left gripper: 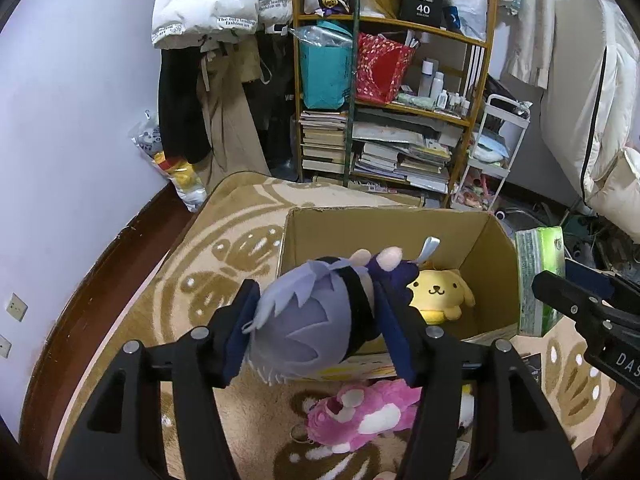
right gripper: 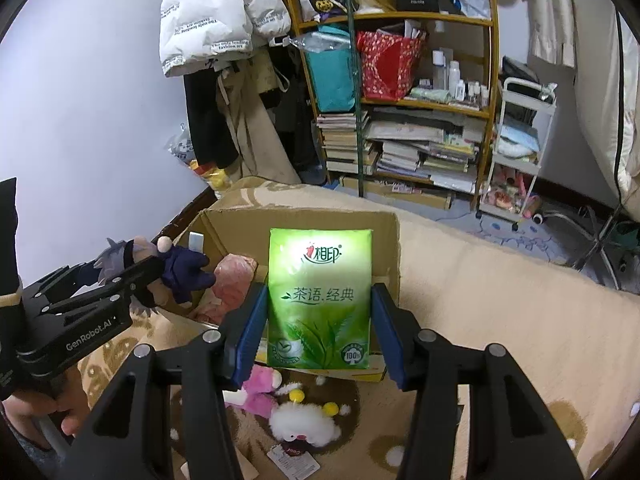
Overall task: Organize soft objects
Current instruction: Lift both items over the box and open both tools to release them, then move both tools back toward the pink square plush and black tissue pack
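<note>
My left gripper (left gripper: 316, 328) is shut on a grey-haired plush doll (left gripper: 316, 316) in dark blue clothes and holds it over the near edge of an open cardboard box (left gripper: 496, 256). A yellow dog plush (left gripper: 438, 294) lies inside the box. My right gripper (right gripper: 318, 320) is shut on a green tissue pack (right gripper: 320, 296) and holds it upright over the box's right side (right gripper: 384, 240). The left gripper with the doll (right gripper: 176, 268) also shows in the right wrist view. A pink plush (left gripper: 364, 416) and a white fluffy plush (right gripper: 304, 420) lie on the carpet in front of the box.
A beige patterned carpet (left gripper: 224, 248) covers the floor. Behind the box stand a wooden shelf (left gripper: 400, 100) of books and bags, hanging coats (left gripper: 224, 92) and a white cart (left gripper: 496, 152). A pink item (right gripper: 232, 280) lies in the box.
</note>
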`<action>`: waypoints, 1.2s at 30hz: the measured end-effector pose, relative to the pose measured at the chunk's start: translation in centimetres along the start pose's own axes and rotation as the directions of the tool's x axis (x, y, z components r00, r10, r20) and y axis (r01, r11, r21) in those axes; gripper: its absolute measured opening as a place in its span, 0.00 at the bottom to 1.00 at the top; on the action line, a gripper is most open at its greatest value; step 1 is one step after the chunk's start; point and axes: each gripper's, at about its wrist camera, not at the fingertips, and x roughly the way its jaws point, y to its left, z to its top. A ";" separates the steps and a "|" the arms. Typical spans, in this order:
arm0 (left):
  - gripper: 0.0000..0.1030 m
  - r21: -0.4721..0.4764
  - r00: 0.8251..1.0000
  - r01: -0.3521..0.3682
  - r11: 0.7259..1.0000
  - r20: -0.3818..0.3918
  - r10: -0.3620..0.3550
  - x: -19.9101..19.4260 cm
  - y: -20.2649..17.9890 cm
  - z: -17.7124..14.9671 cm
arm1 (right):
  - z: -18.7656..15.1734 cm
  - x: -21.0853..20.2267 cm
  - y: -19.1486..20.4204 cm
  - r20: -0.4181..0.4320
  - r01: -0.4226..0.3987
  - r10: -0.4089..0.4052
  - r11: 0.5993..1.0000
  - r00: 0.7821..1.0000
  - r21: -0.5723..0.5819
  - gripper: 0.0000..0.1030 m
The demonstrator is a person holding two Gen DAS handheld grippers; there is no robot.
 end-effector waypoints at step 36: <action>0.96 -0.052 0.999 -0.039 0.998 0.005 0.039 -6.7 1.6 -3.5 | -1.6 -6.1 -1.2 -0.016 0.026 -0.027 0.999 1.000 -0.036 1.00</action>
